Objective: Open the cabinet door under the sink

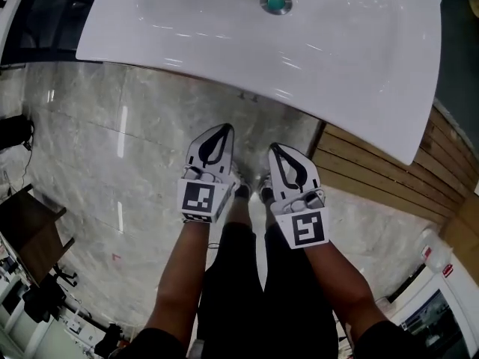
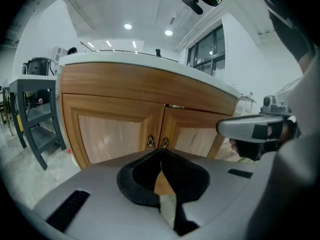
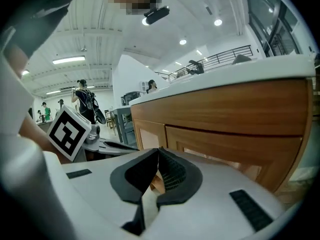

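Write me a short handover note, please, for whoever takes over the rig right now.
Left tool: shut, empty, held in front of the cabinet, touching nothing.
Right tool: shut, empty, beside the left one.
The cabinet stands under the sink. Both doors are closed. Two small handles sit side by side at the centre seam, straight ahead of the left tool.
Done: nothing yet; neither door is touched.
Left: open a tool, probably the left, take a handle and pull that door open.
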`<state>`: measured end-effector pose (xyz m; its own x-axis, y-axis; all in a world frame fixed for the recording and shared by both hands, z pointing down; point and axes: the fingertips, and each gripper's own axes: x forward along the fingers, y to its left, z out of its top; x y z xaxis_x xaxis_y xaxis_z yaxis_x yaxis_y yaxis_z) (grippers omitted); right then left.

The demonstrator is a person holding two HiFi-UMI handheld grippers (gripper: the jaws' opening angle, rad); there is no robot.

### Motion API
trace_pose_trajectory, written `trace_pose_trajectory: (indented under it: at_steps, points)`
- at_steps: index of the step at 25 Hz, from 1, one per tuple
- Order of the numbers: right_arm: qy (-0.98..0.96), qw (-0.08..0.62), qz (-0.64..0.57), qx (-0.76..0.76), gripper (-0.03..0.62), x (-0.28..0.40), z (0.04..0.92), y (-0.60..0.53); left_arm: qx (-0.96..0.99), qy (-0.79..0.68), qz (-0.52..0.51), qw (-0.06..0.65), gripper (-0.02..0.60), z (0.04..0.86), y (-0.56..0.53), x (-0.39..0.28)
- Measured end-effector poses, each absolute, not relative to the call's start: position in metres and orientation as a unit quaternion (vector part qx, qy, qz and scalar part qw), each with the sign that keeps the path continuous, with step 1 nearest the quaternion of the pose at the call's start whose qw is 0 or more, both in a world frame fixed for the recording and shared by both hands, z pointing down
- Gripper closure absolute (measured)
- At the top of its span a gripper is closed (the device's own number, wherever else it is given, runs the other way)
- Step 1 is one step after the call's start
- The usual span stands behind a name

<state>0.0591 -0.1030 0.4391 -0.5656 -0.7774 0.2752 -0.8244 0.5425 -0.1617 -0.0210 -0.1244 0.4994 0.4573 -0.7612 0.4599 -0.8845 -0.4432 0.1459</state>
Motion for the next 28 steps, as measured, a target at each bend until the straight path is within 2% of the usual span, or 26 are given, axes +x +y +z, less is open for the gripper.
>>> trace_pose_trajectory:
  at_steps: [7,9,11,12,28]
  points:
    - [-0.867,0.098,0.145,0.467,0.572,0.06,0.472,-0.106,0.844,-0.472,0.177,0.185,0.555,0.536,-0.146,-0.015]
    - [-0.864,0.1,0.149,0.471,0.572,0.061,0.48,-0.108,0.844,-0.469,0.184,0.182,0.519,0.545,-0.153,-0.014]
    - [-0.861,0.102,0.152,0.474,0.572,0.062,0.486,-0.11,0.844,-0.468,0.189,0.182,0.453,0.554,-0.16,-0.014]
    - [-0.86,0.103,0.153,0.475,0.572,0.062,0.489,-0.11,0.843,-0.469,0.19,0.182,0.447,0.558,-0.162,-0.014]
    - [-0.857,0.108,0.165,0.475,0.572,0.062,0.511,-0.117,0.855,-0.45,0.196,0.165,0.434,0.589,-0.189,-0.001]
